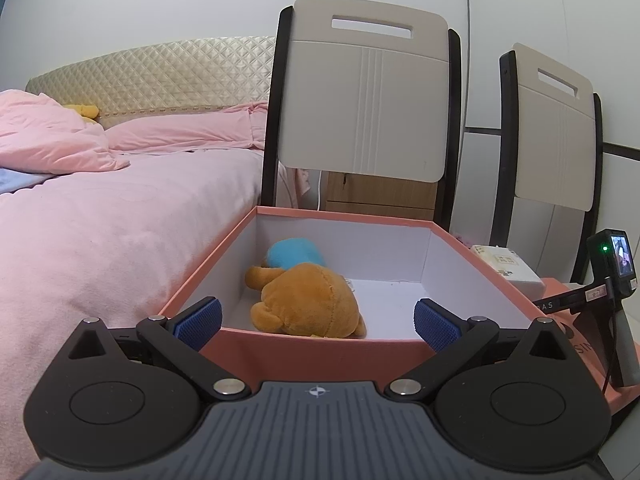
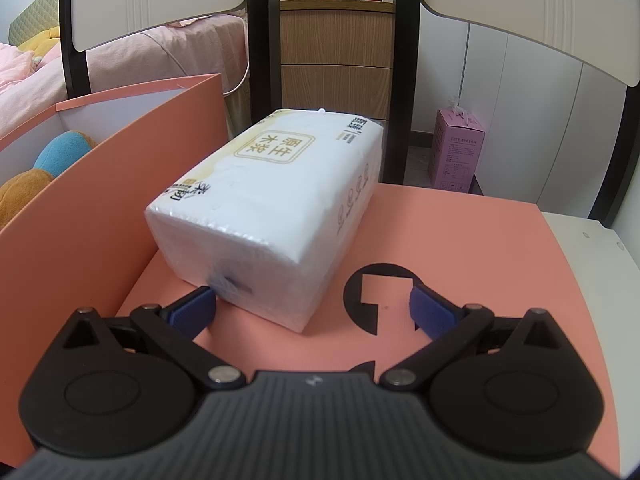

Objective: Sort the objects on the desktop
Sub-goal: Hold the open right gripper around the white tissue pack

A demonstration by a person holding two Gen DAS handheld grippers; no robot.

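My right gripper [image 2: 312, 312] is spread wide and empty on the pink lid [image 2: 460, 240], lined up on the near end of the tissue pack [image 2: 276, 196], which lies flat on that lid just beside the outer wall of the open pink box [image 2: 132, 184]. Its left pad [image 2: 192, 312] sits at the pack's near corner, possibly touching the wrapper, while the right pad stands well clear, so I judge the approach off-centre. My left gripper [image 1: 316, 324] is also wide open and holding nothing, hanging over the near rim of the box, where a brown and blue plush toy [image 1: 308, 300] already lies on the floor, toward the left wall. The risks I see: closing from here could pinch only a corner of the slick plastic wrap, letting the soft pack twist or slide away across the lid; pushing forward could shove it toward the far edge of the lid; and lifting it over the tall box wall could snag the rim or land it on the toy.
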